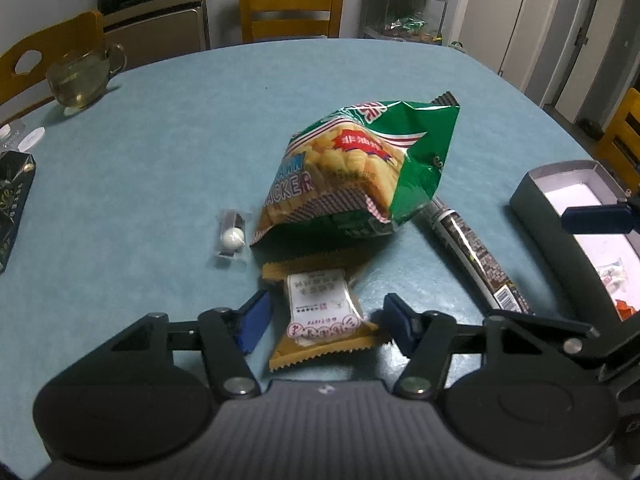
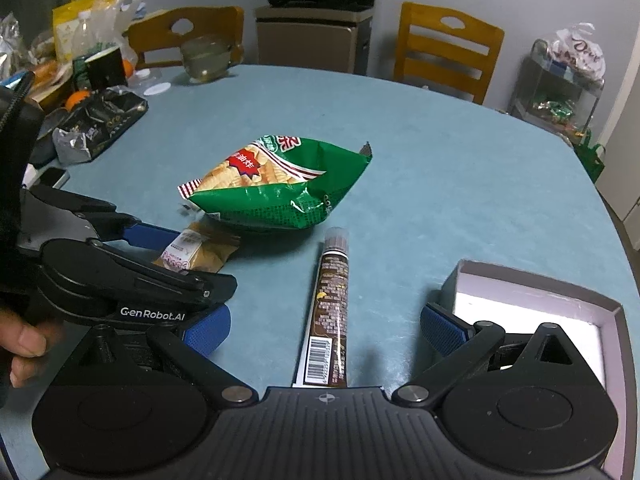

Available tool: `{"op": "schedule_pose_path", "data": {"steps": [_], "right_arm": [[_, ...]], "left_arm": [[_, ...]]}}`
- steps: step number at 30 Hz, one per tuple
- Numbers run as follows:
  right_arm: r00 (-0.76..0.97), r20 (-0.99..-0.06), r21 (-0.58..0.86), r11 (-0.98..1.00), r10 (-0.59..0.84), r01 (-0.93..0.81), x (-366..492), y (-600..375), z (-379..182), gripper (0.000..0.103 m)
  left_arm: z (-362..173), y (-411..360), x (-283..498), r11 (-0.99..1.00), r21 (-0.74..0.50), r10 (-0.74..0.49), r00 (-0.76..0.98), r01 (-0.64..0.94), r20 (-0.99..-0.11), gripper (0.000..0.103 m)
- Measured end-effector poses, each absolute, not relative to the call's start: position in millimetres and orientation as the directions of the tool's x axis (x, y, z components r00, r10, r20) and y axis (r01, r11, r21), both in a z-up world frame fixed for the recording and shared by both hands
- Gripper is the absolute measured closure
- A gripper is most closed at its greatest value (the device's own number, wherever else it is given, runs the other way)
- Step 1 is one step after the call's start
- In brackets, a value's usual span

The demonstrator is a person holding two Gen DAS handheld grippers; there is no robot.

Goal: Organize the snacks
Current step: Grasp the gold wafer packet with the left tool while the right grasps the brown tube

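Observation:
A tan snack packet [image 1: 324, 320] with a white label lies flat on the blue table [image 1: 180, 140], between the blue pads of my left gripper [image 1: 326, 300]. The pads stand close beside it with a small gap on the left, so the gripper is open. Behind it lie a green cracker bag [image 1: 360, 168], a small clear-wrapped candy [image 1: 233, 238] and a long brown stick pack [image 1: 476, 256]. My right gripper [image 2: 325, 318] is open above the near end of the stick pack [image 2: 330, 300]. A grey box [image 2: 532, 280] with a white inside sits to the right.
A glass cup [image 1: 80, 80] stands far left, and a dark carton [image 1: 12, 208] lies at the left edge. Packets, oranges and bottles crowd the table's far left [image 2: 80, 60]. Wooden chairs [image 1: 292, 0] ring the table, and a wire cart [image 2: 560, 92] holds snacks. A hand [image 2: 20, 340] grips the left tool.

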State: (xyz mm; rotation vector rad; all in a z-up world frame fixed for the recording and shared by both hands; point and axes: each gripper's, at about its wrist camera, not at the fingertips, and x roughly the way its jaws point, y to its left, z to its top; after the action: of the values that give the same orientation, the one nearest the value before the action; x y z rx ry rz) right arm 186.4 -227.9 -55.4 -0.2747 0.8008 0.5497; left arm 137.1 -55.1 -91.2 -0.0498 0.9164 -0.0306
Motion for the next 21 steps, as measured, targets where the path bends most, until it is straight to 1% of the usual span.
{"op": "schedule_pose_path", "data": {"steps": [2,4,5,9,11,13,15,18,20,21], "right_arm": [[0.562,-0.743,-0.029,0.822,0.363,-0.569,188.3,-226.1,-56.6,0.001],[0.56,-0.743,-0.027,0.818,0.368,-0.574,189.9,-223.9,-56.8,0.001],[0.559,-0.742,-0.027,0.816,0.37,-0.577,190.7,-222.4,-56.8,0.001],[0.548,-0.746,-0.021,0.809,0.378,-0.587,197.0,-215.0,-60.0,0.001],[0.534,-0.748,-0.009,0.798,0.394,-0.602,201.4,-211.8,-62.4,0.001],[0.538,-0.753,-0.02,0.803,0.379,-0.595,206.5,-209.1,-65.1,0.001],[0.528,-0.757,0.002,0.809,0.385,-0.587,213.1,-208.5,-67.2,0.002],[0.515,-0.762,0.032,0.818,0.392,-0.575,222.9,-206.5,-70.9,0.007],[0.504,-0.77,0.04,0.819,0.391,-0.573,227.2,-204.1,-74.5,0.015],[0.497,-0.774,0.046,0.819,0.391,-0.572,229.0,-203.2,-76.1,0.017]], "left_arm": [[-92.6,-53.4,138.4,0.999,-0.046,-0.043,0.613,0.01,-0.789,0.053],[-92.7,-50.6,137.6,0.999,-0.033,-0.031,0.617,0.007,-0.786,0.064],[-92.9,-49.0,137.3,1.0,-0.03,-0.029,0.618,0.008,-0.786,0.066],[-93.5,-43.7,136.2,0.999,-0.032,-0.041,0.616,0.026,-0.787,0.069],[-93.5,-39.4,135.0,1.0,-0.026,-0.031,0.617,0.017,-0.787,0.07],[-92.9,-36.9,132.3,1.0,-0.027,-0.03,0.614,0.014,-0.788,0.07],[-92.9,-32.5,129.5,0.999,-0.033,-0.027,0.613,0.002,-0.79,0.07],[-92.2,-27.0,124.4,0.999,-0.034,-0.019,0.606,-0.012,-0.795,0.07],[-91.7,-24.0,121.4,0.999,-0.032,-0.014,0.602,-0.02,-0.799,0.07],[-91.1,-22.8,119.4,0.999,-0.032,-0.011,0.6,-0.024,-0.8,0.07]]}}
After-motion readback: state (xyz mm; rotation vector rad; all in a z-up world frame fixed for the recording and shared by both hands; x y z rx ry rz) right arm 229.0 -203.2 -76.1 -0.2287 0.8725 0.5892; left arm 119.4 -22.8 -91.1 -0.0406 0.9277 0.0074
